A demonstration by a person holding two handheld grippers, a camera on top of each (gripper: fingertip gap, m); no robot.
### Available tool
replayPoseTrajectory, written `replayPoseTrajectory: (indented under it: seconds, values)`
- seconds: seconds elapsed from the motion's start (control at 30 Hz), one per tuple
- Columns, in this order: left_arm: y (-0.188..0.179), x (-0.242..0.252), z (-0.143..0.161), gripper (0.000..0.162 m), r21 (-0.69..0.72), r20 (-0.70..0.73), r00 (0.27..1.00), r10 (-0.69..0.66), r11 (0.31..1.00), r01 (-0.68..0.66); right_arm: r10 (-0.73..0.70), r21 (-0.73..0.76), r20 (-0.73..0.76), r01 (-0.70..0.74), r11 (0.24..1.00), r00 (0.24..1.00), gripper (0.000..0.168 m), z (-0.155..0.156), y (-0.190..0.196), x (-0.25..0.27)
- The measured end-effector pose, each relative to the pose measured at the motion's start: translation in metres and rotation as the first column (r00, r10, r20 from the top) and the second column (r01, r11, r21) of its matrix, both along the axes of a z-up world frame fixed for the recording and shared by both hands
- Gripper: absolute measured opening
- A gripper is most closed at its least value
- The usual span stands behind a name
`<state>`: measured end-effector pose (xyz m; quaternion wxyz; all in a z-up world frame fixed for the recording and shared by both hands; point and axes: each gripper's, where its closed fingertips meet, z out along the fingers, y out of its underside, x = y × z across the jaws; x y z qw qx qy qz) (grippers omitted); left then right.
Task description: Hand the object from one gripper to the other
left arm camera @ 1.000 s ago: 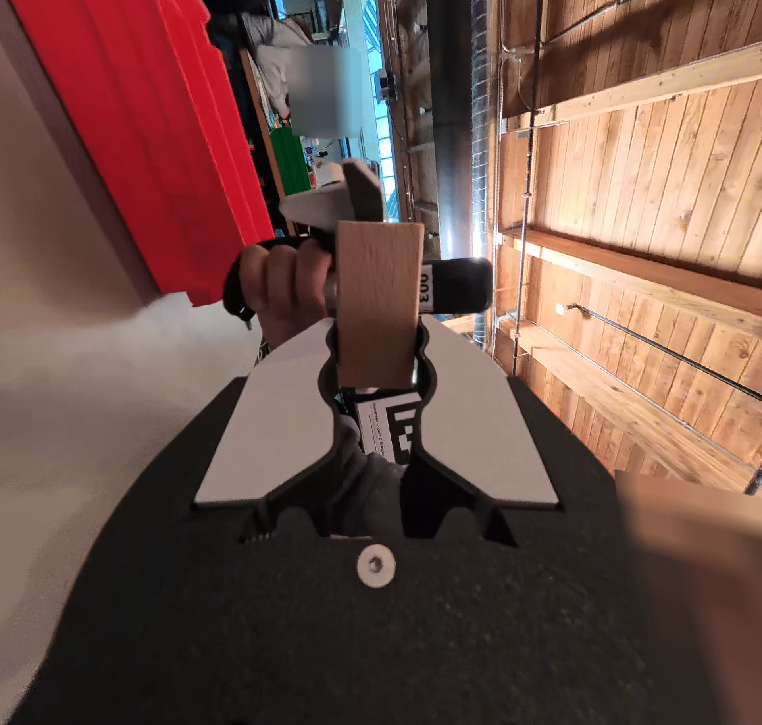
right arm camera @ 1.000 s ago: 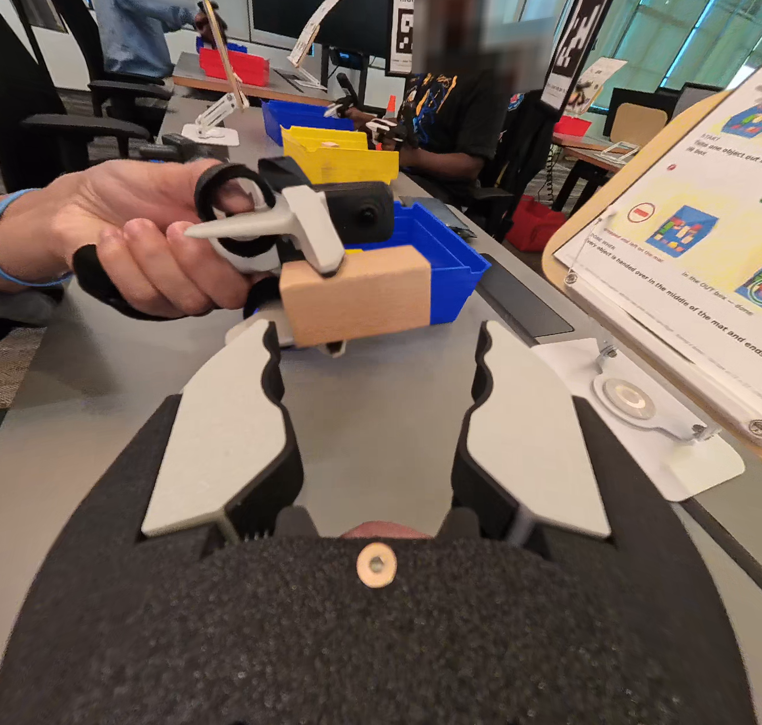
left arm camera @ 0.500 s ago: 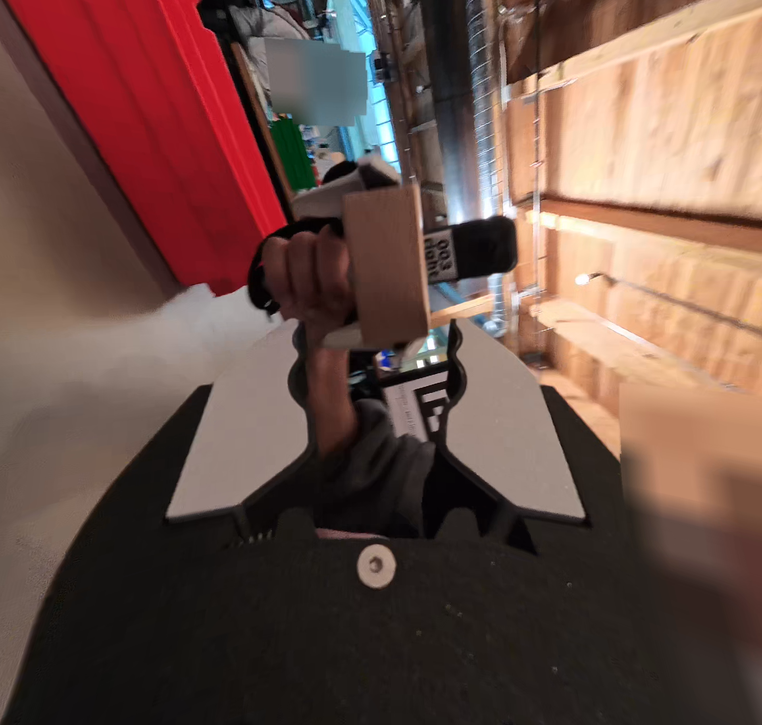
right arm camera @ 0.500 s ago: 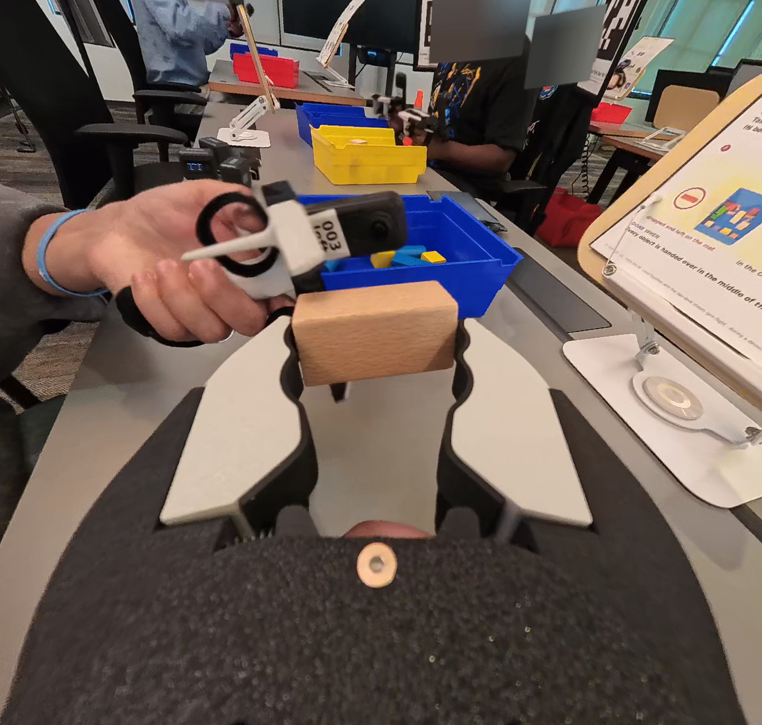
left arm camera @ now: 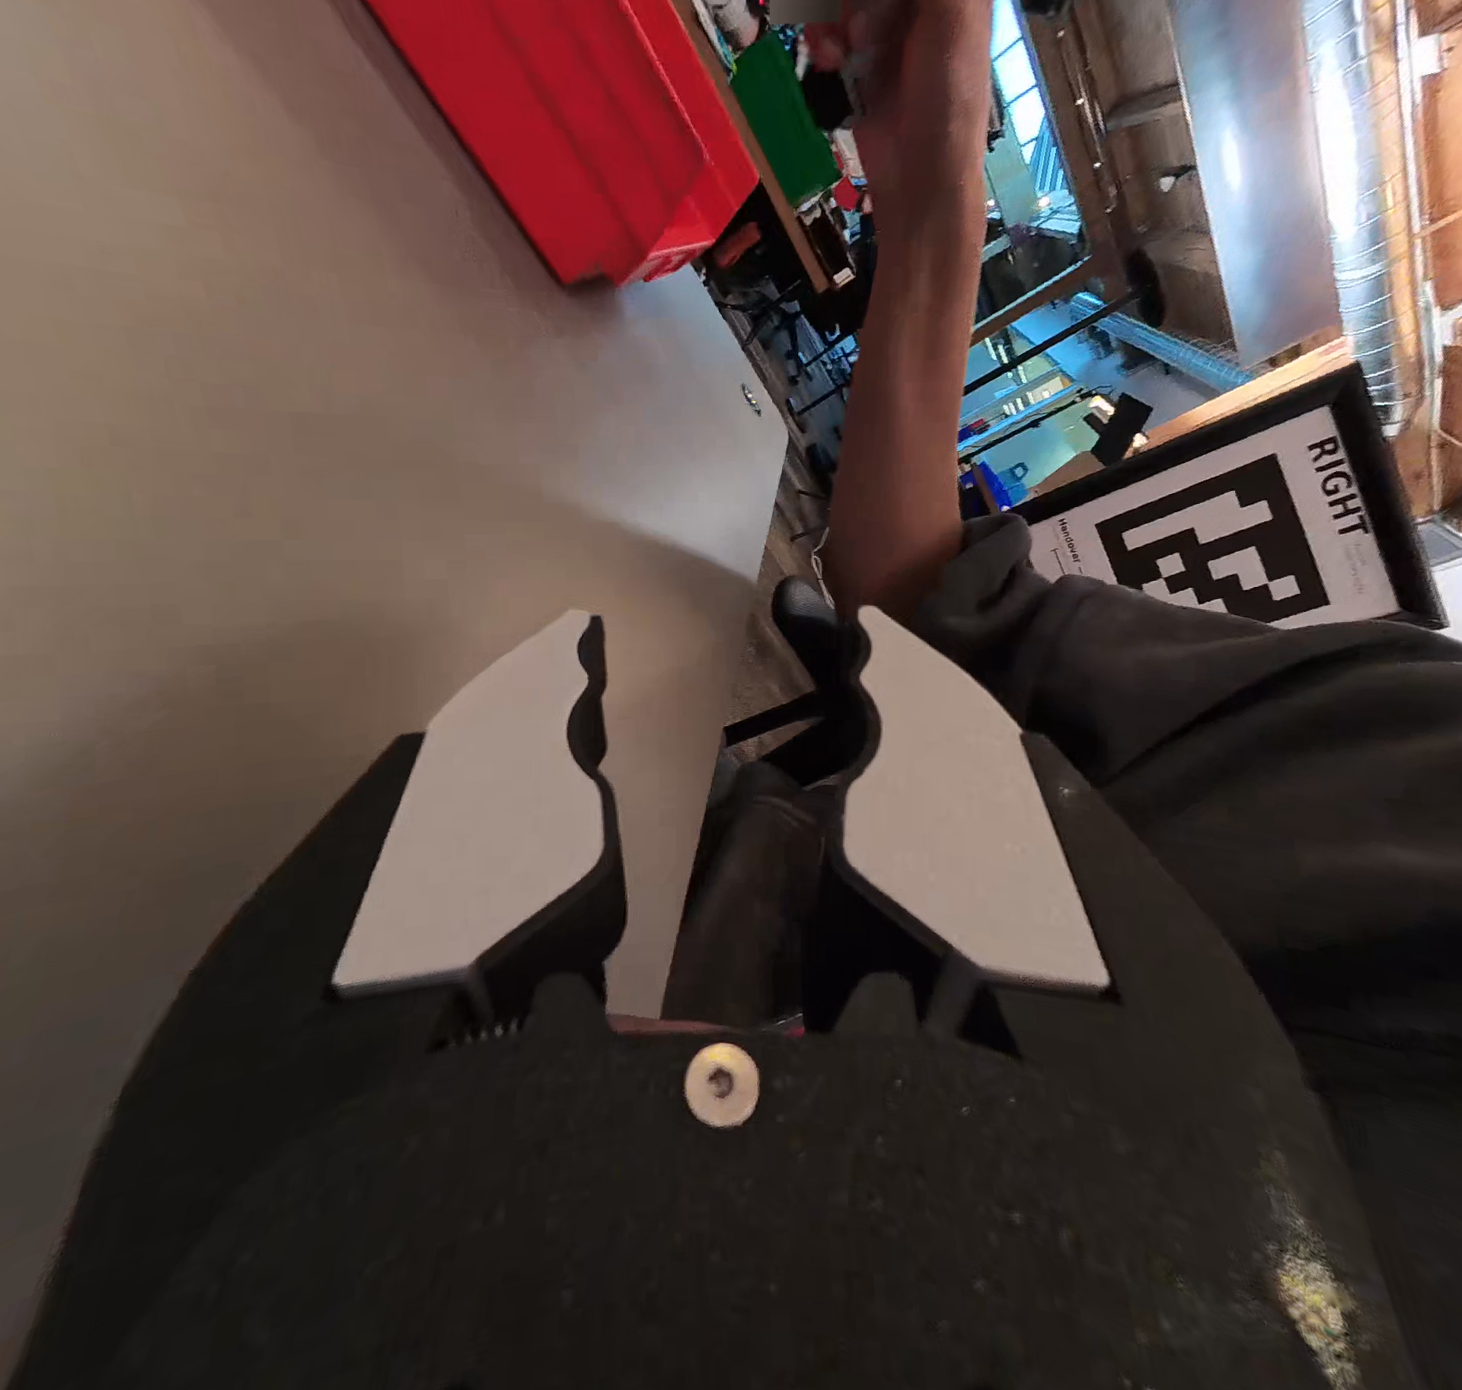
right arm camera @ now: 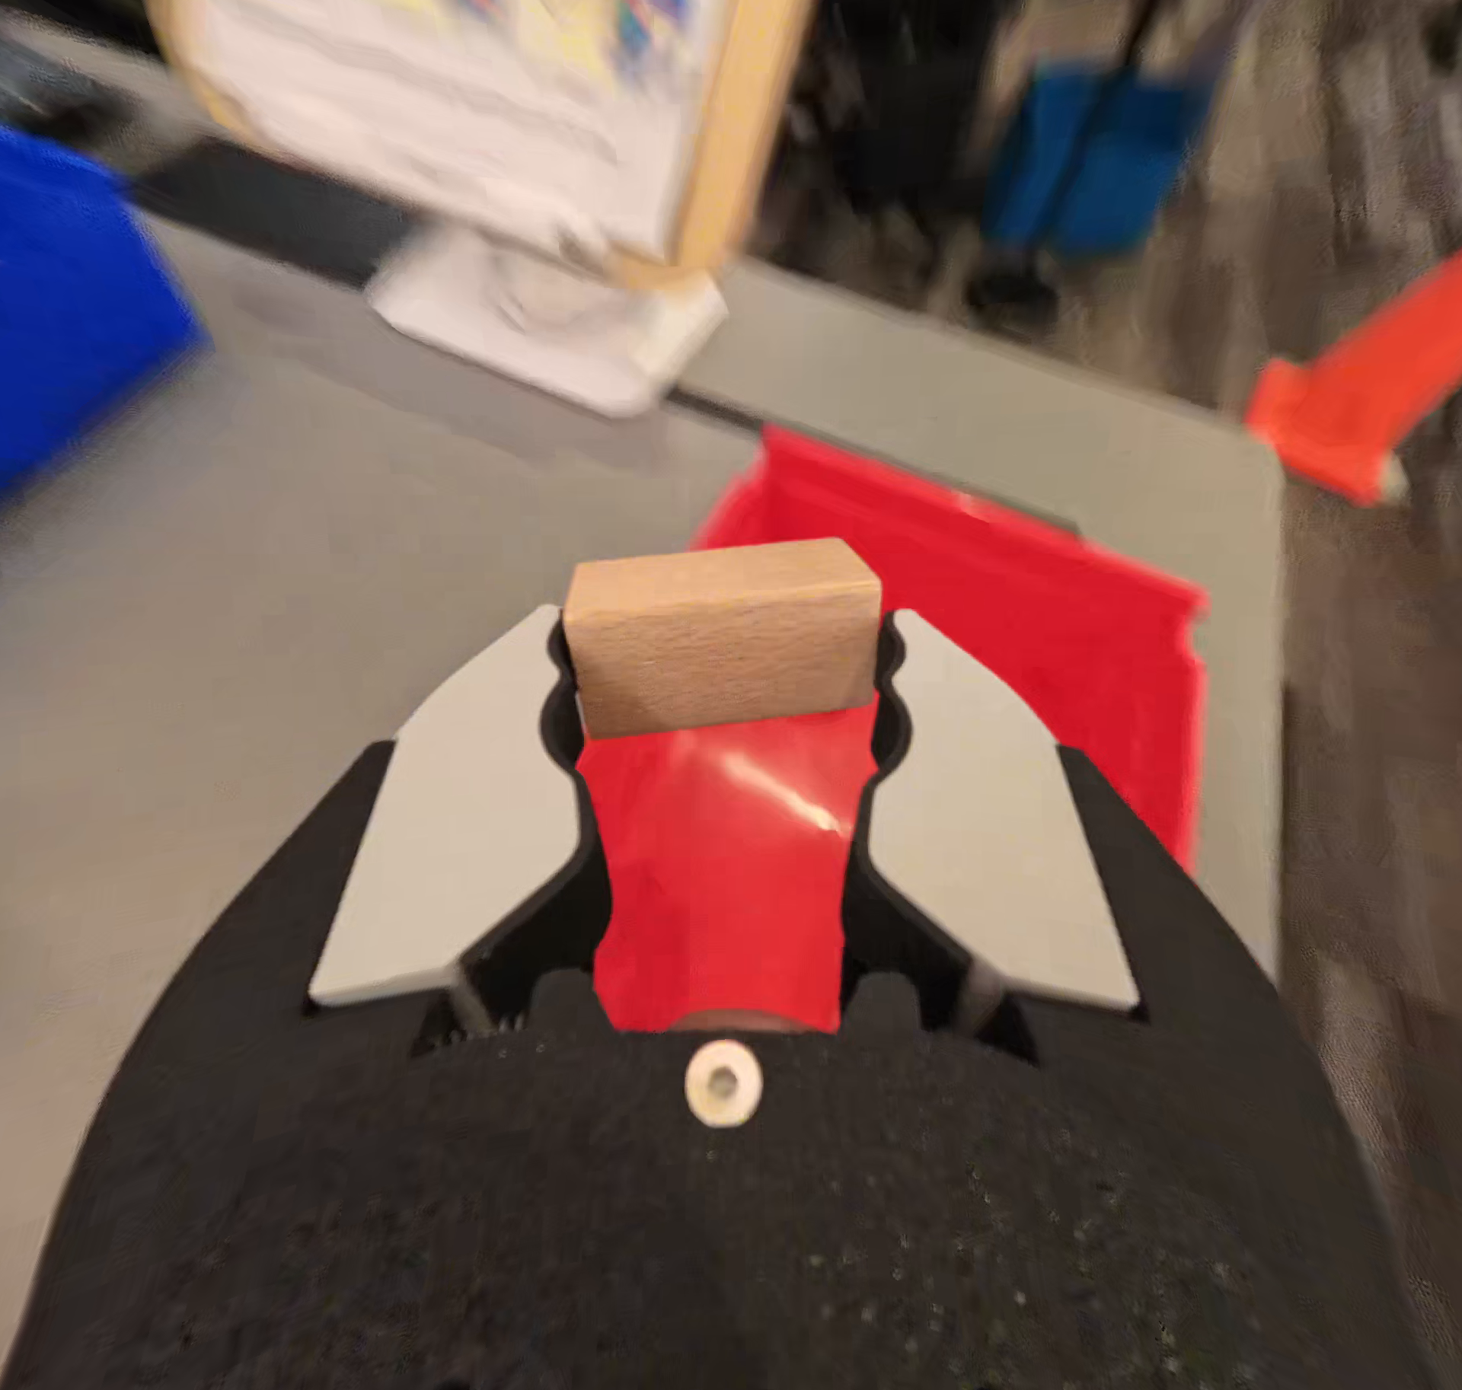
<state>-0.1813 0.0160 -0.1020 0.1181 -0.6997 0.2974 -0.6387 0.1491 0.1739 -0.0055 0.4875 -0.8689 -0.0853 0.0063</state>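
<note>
Wooden block (right arm camera: 720, 636) now in right gripper (right arm camera: 721, 644), left gripper (left arm camera: 726, 676) empty.

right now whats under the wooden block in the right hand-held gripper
An open red bin lies below the wooden block clamped in the right hand-held gripper. Its shiny red inside shows between the fingers; the block covers part, so contents there cannot be seen.
</note>
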Motion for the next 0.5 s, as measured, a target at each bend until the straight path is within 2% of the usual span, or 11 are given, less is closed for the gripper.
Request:
replayPoseTrajectory:
  seconds: [0.13,0.33,0.4,0.5]
  values:
    - [-0.005,0.003,-0.004,0.056,-0.047,-0.006,1.000,-0.030,0.998,0.030,-0.162,-0.255,0.069,0.174,0.951,0.984,0.072,-0.057,-0.012,0.050]
    - [-0.007,0.004,-0.005,0.056,-0.025,-0.031,0.999,-0.039,0.999,0.038,-0.220,-0.544,0.138,0.260,0.798,0.966,0.072,-0.141,-0.017,0.065]
    - [-0.007,0.003,-0.007,0.056,-0.006,-0.045,0.998,-0.038,0.999,0.037,-0.246,-0.621,0.154,0.287,0.729,0.957,0.072,-0.162,-0.024,0.069]
    - [-0.009,0.002,-0.008,0.056,0.011,-0.056,0.998,-0.042,0.999,0.043,-0.320,-0.696,0.175,0.347,0.629,0.931,0.072,-0.175,-0.039,0.077]
